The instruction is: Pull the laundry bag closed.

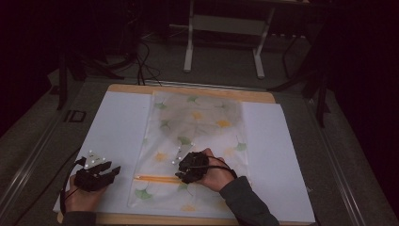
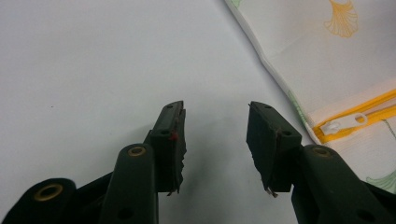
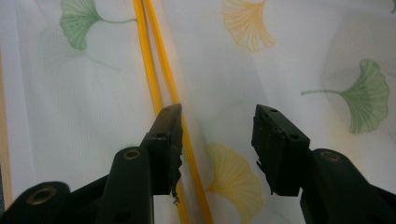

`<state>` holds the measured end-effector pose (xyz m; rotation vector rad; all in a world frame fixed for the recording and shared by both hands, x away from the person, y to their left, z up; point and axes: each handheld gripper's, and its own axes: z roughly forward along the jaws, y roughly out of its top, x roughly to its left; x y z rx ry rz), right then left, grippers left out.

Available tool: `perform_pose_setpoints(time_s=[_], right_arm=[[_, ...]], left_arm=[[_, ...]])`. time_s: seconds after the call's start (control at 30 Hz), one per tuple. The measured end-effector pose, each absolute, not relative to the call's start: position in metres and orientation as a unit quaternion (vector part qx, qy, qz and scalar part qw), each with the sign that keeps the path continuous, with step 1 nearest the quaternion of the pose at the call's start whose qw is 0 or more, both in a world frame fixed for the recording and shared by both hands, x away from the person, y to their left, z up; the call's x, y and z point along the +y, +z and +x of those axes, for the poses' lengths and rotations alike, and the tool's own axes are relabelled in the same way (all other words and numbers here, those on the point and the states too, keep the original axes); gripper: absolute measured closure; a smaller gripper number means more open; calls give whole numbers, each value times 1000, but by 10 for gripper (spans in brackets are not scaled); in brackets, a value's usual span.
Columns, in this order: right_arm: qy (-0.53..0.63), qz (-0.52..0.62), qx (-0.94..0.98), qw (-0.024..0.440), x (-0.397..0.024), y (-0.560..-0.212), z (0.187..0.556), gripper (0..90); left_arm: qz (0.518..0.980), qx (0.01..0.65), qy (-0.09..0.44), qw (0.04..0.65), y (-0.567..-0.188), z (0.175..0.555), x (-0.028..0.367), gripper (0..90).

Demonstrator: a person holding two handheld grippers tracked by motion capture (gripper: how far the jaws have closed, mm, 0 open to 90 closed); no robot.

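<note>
Fingers (image 3: 217,140) apart over zipper (image 3: 161,84).

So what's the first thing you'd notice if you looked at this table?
The see-through pouch printed with green and yellow ginkgo leaves, lying flat in the middle of the white sheet. Next, its bright orange zipper running across near the person's edge, with the right claw open just above it. The left claw rests open on the bare white sheet, left of the pouch.
</note>
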<state>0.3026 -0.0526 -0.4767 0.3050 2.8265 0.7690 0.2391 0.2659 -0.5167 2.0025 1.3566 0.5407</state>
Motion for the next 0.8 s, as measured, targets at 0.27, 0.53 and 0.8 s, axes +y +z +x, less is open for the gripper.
perform_pose_setpoints(time_s=[0.27, 0.53, 0.8], right_arm=[[260, 88, 957, 93, -36, -474, 302, 558], [261, 80, 958, 91, -22, -474, 302, 594], [272, 75, 955, 90, -9, -475, 302, 610]], left_arm=[[763, 518, 203, 330, -515, 239, 269, 578], [763, 517, 188, 339, -515, 240, 271, 578], [765, 516, 185, 338, -515, 240, 270, 577]])
